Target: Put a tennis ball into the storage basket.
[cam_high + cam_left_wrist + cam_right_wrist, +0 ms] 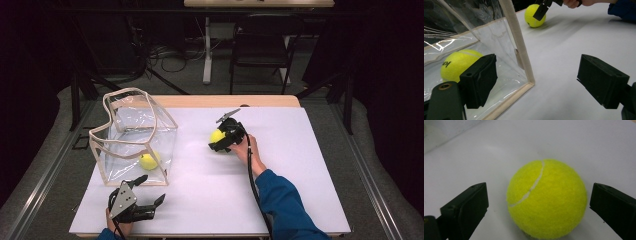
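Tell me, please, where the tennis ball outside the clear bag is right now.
In the high view the loose tennis ball lies on the white table right of the clear bag, between the open jaws of the right gripper, untouched.

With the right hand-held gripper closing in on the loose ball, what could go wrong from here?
1. The round yellow tennis ball sits free on the white table between the right hand-held gripper's open jaws; an off-centre squeeze may roll it away.
2. The clear plastic bag looks floppy and could tip when loaded.
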